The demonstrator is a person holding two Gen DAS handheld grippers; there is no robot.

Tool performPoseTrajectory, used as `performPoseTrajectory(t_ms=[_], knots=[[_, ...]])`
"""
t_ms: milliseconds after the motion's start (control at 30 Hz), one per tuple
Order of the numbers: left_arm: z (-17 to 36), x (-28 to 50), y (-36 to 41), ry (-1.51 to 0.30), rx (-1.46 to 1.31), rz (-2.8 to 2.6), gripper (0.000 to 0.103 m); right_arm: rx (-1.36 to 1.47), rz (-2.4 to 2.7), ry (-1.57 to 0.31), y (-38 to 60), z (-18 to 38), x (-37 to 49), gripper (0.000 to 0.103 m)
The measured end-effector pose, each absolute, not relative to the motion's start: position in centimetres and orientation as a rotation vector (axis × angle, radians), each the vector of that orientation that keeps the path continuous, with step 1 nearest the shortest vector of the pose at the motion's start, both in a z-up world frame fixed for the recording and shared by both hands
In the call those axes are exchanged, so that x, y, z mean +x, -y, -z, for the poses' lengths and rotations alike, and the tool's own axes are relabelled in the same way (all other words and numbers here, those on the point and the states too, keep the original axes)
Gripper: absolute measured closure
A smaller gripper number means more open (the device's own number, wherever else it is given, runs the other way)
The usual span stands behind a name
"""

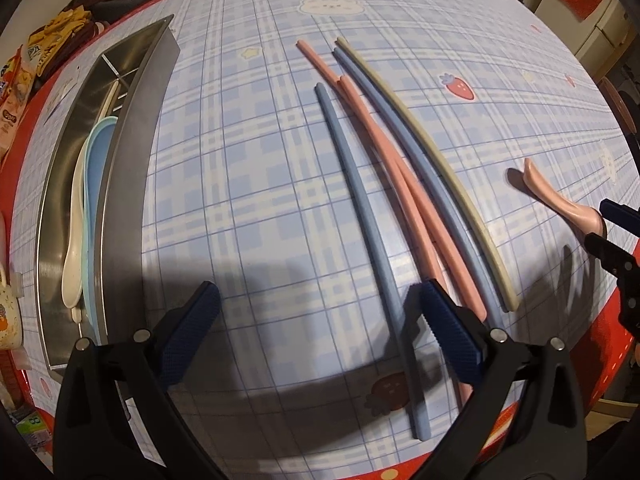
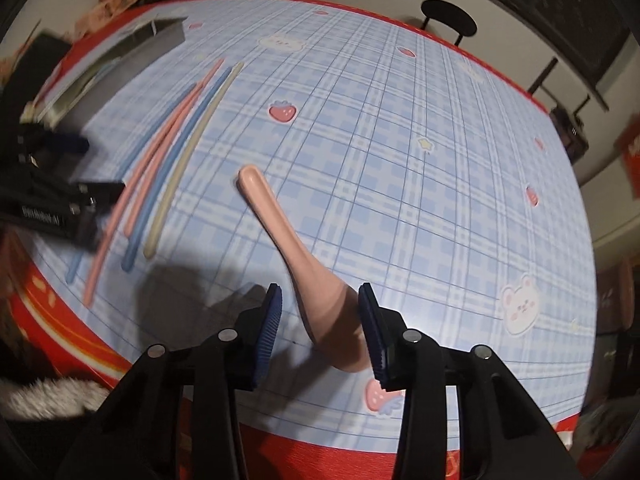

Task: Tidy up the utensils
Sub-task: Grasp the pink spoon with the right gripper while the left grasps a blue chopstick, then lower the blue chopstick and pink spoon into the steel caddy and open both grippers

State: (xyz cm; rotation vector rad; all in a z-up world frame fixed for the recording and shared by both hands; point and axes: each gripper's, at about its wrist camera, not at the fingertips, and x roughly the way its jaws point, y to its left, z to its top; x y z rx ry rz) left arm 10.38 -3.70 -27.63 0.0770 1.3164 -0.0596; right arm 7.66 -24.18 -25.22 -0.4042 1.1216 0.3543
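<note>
A pink soup spoon (image 2: 296, 256) lies on the plaid tablecloth, its bowl between the jaws of my right gripper (image 2: 320, 288). The right pad touches the bowl, while the left pad stands a small gap away, so the gripper is open. My left gripper (image 1: 320, 292) hangs open over the cloth. A lone blue chopstick (image 1: 360, 240) passes just inside its right finger, ungripped. Beside it lie two pink chopsticks (image 1: 384, 152), another blue one (image 1: 420, 168) and a beige one (image 1: 452, 172). A steel holder (image 1: 132, 160) at the left holds a cream spoon (image 1: 74, 216) and a light blue spoon (image 1: 96, 168).
Snack packets (image 1: 24, 80) and clutter sit past the table's left edge, and a mug (image 1: 6, 320) stands by the holder's near end. The red table rim (image 2: 100, 344) runs close below both grippers. A black stool (image 2: 450, 20) stands beyond the far edge.
</note>
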Motion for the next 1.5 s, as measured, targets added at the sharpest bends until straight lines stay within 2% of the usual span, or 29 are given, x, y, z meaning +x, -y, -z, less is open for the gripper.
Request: performPoseTrajectory(t_ms=[167, 267, 367, 433, 533, 567, 633, 700, 833, 967, 1500], knots=[[27.5, 10.6, 3.7, -1.331, 0.087, 0.073, 0.008, -0.48, -0.341, -1.107, 23.7, 25.6, 7.4, 0.068], [27.2, 10.4, 3.8, -1.33, 0.097, 0.088, 0.014, -0.535, -0.322, -1.102, 23.2, 26.0, 7.4, 0.068], [26.8, 10.1, 4.0, -1.321, 0.11, 0.104, 0.026, -0.567, -0.303, -1.097, 22.9, 26.4, 7.3, 0.068], [26.4, 9.8, 4.3, -1.312, 0.116, 0.11, 0.043, -0.552, -0.3, -1.103, 23.1, 26.3, 7.7, 0.07], [25.9, 9.5, 4.5, -1.305, 0.125, 0.119, 0.064, -0.498, -0.307, -1.113, 23.5, 26.0, 8.0, 0.091], [25.8, 9.5, 4.5, -1.303, 0.127, 0.121, 0.068, -0.466, -0.306, -1.12, 23.8, 25.7, 8.2, 0.094], [25.7, 9.5, 4.3, -1.303, 0.124, 0.119, 0.083, -0.371, -0.321, -1.138, 24.7, 25.2, 8.7, 0.094], [25.7, 9.3, 4.1, -1.308, 0.108, 0.125, 0.091, -0.287, -0.332, -1.153, 25.4, 24.9, 9.0, 0.094], [25.9, 8.3, 4.2, -1.329, 0.088, 0.145, 0.092, -0.027, -0.338, -1.221, 28.0, 25.0, 9.9, 0.094], [25.8, 8.0, 4.1, -1.326, 0.075, 0.139, 0.092, 0.12, -0.325, -1.245, 29.2, 25.5, 10.2, 0.094], [25.8, 7.3, 3.7, -1.314, 0.067, 0.147, 0.091, 0.251, -0.341, -1.24, 28.1, 27.1, 9.6, 0.094]])
